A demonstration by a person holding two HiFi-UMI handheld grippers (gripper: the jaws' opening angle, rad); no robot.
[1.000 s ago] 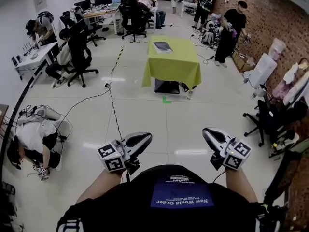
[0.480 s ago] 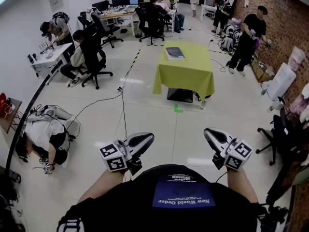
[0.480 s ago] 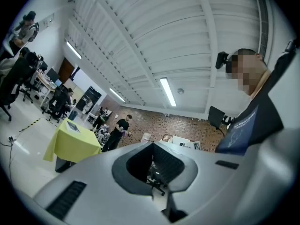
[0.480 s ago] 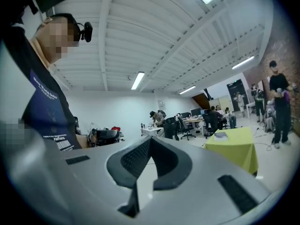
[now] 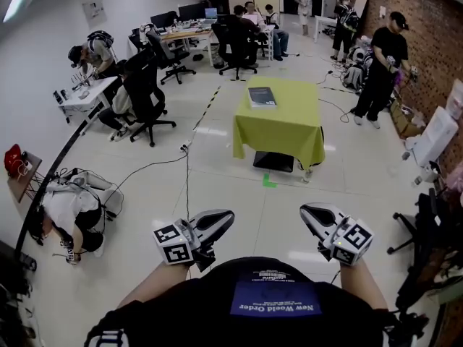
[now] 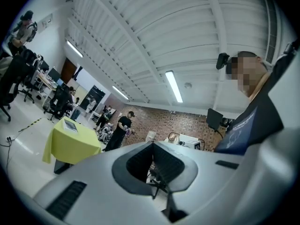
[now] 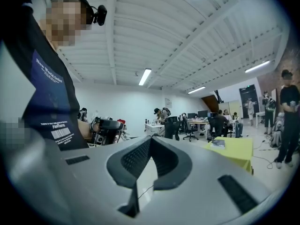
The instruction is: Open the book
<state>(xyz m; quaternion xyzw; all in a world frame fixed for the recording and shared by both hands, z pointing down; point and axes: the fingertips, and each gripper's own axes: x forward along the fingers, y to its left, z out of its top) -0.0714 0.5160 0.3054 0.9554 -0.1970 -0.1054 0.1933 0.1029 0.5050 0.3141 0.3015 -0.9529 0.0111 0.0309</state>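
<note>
- My left gripper [image 5: 223, 218] and right gripper [image 5: 309, 212] are closed and empty: nothing is within reach.
- The book [image 5: 262, 97] lies shut on the table [image 5: 282, 125], well ahead.

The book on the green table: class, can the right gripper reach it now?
Probably not yet. The book lies on the table far across the floor, while the right gripper is shut near the person's body. Nothing blocks the way.

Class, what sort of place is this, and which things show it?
Probably an open-plan office or lab: desks with monitors, rolling office chairs, and a yellow-clothed table holding a book.
</note>
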